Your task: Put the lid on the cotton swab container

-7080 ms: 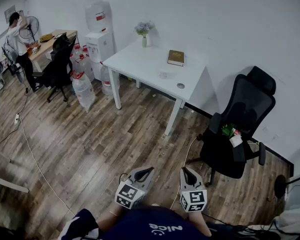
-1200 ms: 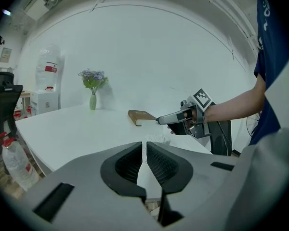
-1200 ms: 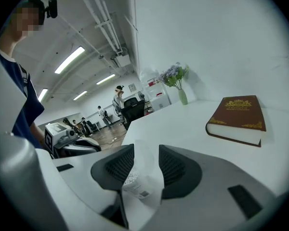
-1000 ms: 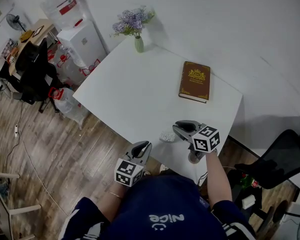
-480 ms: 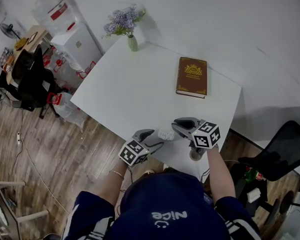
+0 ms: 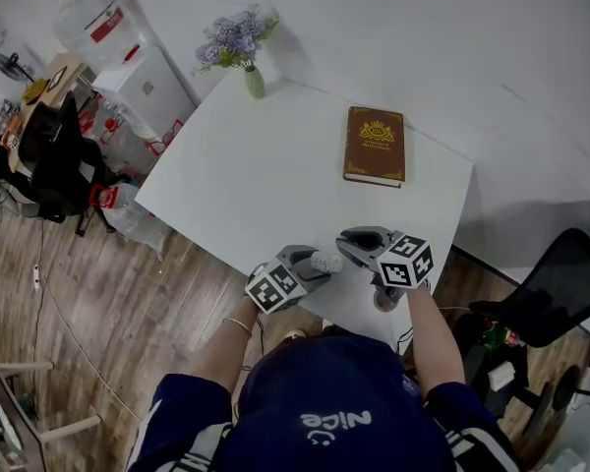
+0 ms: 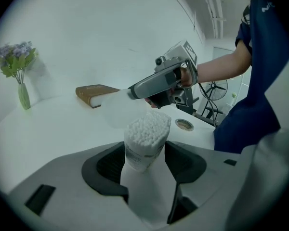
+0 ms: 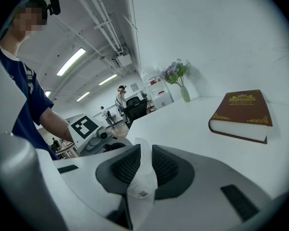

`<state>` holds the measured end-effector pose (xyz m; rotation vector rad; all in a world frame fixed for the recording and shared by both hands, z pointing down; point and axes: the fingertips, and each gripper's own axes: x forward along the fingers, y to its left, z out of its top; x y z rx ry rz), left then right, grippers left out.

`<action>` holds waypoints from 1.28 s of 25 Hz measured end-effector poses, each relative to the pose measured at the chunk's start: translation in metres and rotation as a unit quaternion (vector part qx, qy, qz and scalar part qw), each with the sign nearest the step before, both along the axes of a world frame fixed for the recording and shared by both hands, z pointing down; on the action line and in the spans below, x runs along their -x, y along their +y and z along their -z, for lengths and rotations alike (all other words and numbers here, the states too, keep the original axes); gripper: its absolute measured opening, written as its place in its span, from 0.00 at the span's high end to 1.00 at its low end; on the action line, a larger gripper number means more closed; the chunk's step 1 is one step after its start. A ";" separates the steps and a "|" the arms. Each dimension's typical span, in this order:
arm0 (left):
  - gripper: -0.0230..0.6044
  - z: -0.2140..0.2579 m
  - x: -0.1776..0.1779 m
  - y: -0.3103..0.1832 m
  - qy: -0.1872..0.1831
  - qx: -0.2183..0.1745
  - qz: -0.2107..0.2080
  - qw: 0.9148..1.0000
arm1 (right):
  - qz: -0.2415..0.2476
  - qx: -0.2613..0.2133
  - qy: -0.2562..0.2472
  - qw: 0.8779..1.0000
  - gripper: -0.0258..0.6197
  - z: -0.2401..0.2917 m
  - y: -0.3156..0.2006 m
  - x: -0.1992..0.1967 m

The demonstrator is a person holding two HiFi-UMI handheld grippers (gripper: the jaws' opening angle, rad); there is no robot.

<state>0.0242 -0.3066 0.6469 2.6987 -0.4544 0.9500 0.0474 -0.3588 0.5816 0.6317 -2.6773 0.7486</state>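
The cotton swab container (image 7: 144,138), a clear tub packed with white swabs, stands near the white table's (image 6: 265,175) front edge. My left gripper (image 6: 315,262) has it between its jaws. The jaws are closing, and both pads (image 7: 111,165) touch its sides. My right gripper (image 6: 350,245) sits just right of it, shut on the thin clear lid (image 8: 142,177). In the left gripper view the lid (image 7: 118,109) hangs at the right gripper's (image 7: 135,91) tips, just behind the swabs. In the head view the container (image 6: 325,261) shows as a small white knob.
A brown book (image 6: 376,146) lies at the table's back right. A vase of flowers (image 6: 253,80) stands at the far corner. A round cable hole (image 7: 185,124) is near the front right corner. A black office chair (image 6: 551,303) stands to the right and a water dispenser (image 6: 147,67) to the left.
My left gripper has come up from the table's edge to the container, and its jaws now stand wide around it. The right gripper has barely moved with the lid.
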 end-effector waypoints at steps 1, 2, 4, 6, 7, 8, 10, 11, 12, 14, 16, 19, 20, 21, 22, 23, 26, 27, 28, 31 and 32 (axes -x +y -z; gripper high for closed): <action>0.52 0.000 -0.001 -0.001 0.001 0.000 -0.001 1.000 | -0.003 0.000 -0.001 1.000 0.81 0.000 -0.001 -0.001; 0.52 0.000 -0.002 -0.002 0.003 0.001 0.000 1.000 | -0.006 0.002 -0.004 1.000 0.81 0.001 -0.001 -0.002; 0.52 -0.001 -0.003 -0.002 0.003 0.002 0.002 1.000 | -0.009 0.009 -0.015 1.000 0.81 0.002 -0.001 -0.002; 0.53 -0.001 -0.003 -0.002 0.003 0.003 0.003 1.000 | -0.005 0.009 -0.027 1.000 0.81 0.007 0.003 -0.001; 0.53 -0.001 -0.003 -0.002 0.004 0.003 0.006 1.000 | -0.002 0.007 -0.032 0.999 0.81 0.009 0.004 0.000; 0.53 -0.001 -0.003 -0.002 0.006 0.003 0.011 1.000 | 0.001 0.007 -0.037 0.999 0.81 0.012 0.006 0.001; 0.53 0.000 -0.003 -0.003 0.011 0.003 0.024 1.000 | 0.005 0.007 -0.048 0.999 0.81 0.017 0.008 0.003; 0.53 0.000 -0.003 -0.003 0.013 0.002 0.030 0.999 | 0.007 0.006 -0.049 0.999 0.81 0.018 0.009 0.004; 0.53 0.000 -0.003 -0.003 0.014 0.002 0.035 0.999 | 0.008 0.004 -0.048 0.999 0.81 0.019 0.010 0.005; 0.53 -0.001 -0.002 -0.002 0.015 0.002 0.037 0.999 | 0.011 -0.001 -0.044 0.999 0.81 0.020 0.013 0.006; 0.53 -0.001 -0.002 -0.001 0.015 0.002 0.037 0.999 | 0.013 -0.004 -0.041 0.999 0.81 0.020 0.016 0.007; 0.53 -0.001 -0.002 -0.001 0.015 0.000 0.037 0.999 | 0.017 -0.019 -0.024 0.999 0.81 0.021 0.020 0.007; 0.53 -0.001 -0.002 -0.002 0.015 0.000 0.037 0.999 | 0.019 -0.025 -0.016 0.999 0.81 0.021 0.021 0.007; 0.53 -0.001 -0.002 -0.002 0.014 0.000 0.036 0.999 | 0.021 -0.031 -0.008 0.999 0.81 0.021 0.023 0.007; 0.53 -0.001 -0.003 -0.003 0.013 0.000 0.035 0.999 | 0.024 -0.035 -0.002 0.999 0.81 0.021 0.025 0.007; 0.53 -0.001 -0.003 -0.003 0.012 0.000 0.034 0.999 | 0.026 -0.039 0.004 0.999 0.81 0.020 0.026 0.007; 0.53 -0.002 -0.003 -0.003 0.010 0.000 0.031 0.999 | 0.036 -0.053 0.025 0.998 0.81 0.019 0.033 0.009; 0.53 -0.002 -0.003 -0.002 0.010 0.001 0.031 0.999 | 0.039 -0.060 0.034 0.997 0.81 0.019 0.035 0.009; 0.53 -0.002 -0.003 -0.002 0.011 0.001 0.032 0.999 | 0.042 -0.065 0.042 0.996 0.81 0.019 0.037 0.010; 0.53 -0.001 -0.002 -0.002 0.013 0.000 0.035 0.999 | 0.051 -0.074 0.051 0.995 0.81 0.021 0.042 0.015; 0.53 -0.001 -0.002 -0.002 0.012 0.000 0.034 0.999 | 0.054 -0.074 0.052 0.994 0.81 0.021 0.043 0.017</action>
